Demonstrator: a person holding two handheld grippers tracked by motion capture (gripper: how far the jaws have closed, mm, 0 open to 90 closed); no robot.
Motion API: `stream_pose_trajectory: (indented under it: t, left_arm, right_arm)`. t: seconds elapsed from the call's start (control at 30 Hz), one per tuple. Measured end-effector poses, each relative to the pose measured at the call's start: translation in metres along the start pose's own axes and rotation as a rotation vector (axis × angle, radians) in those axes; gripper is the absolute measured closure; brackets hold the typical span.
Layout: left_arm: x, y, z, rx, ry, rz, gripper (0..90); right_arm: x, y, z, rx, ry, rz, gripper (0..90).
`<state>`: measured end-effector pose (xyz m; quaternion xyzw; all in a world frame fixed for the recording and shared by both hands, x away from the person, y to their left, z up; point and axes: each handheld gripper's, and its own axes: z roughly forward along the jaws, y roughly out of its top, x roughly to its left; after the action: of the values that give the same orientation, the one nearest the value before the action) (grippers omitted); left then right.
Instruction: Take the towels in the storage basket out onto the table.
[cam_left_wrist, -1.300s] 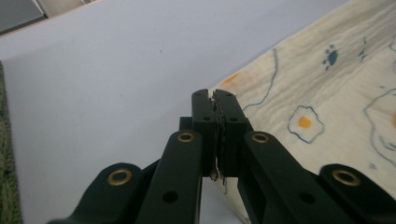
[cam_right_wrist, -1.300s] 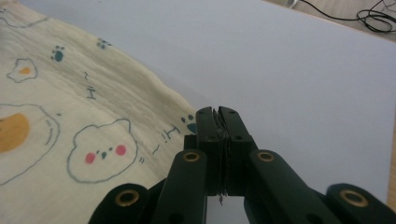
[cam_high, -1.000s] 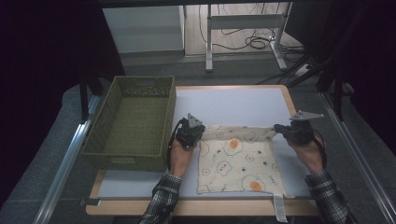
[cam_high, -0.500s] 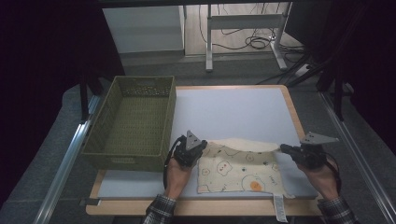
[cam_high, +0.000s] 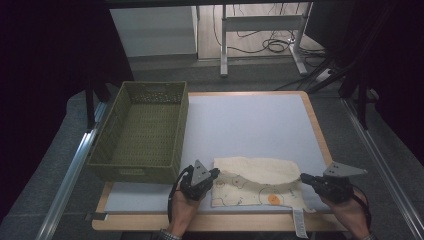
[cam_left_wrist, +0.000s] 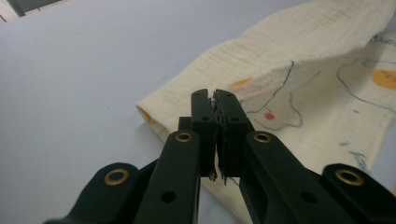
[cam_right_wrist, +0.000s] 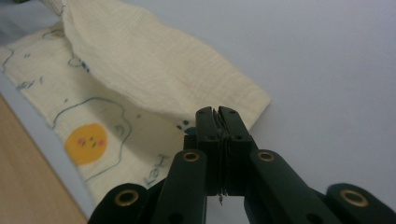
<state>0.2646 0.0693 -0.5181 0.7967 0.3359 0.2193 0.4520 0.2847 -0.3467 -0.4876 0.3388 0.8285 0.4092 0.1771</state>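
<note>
Since the earlier frames, both grippers have been drawn toward the person, and the far edge of the printed muslin cloth (cam_high: 257, 182) has been carried over into a fold. On the white table mat (cam_high: 250, 125), beside the green woven basket (cam_high: 142, 131), the cloth lies near the front edge, long axis left to right. The left gripper (cam_high: 214, 174) is pinched on its left corner, the right gripper (cam_high: 305, 178) on its right, jaws pressed together. The fold is judged to finish toward the person.

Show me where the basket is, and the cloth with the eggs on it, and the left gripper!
basket (cam_high: 137, 131): high view, on its woven floor.
cloth (cam_high: 255, 171): high view, on the folded-over plain top layer.
left gripper (cam_left_wrist: 215, 100): left gripper view, between its closed tips.
</note>
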Motion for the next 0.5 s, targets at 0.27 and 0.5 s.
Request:
stream_pose_trajectory:
  t: [0.27,0.5]
  left_arm:
    - [-0.020,-0.013,-0.014,0.003,0.006,0.050,87.0]
    - [-0.026,-0.026,-0.019,0.016,-0.024,0.033,86.6]
  right_arm:
    - [0.020,-0.015,-0.007,0.031,0.012,-0.024,87.9]
    - [0.027,-0.028,-0.009,0.046,0.025,-0.011,87.7]
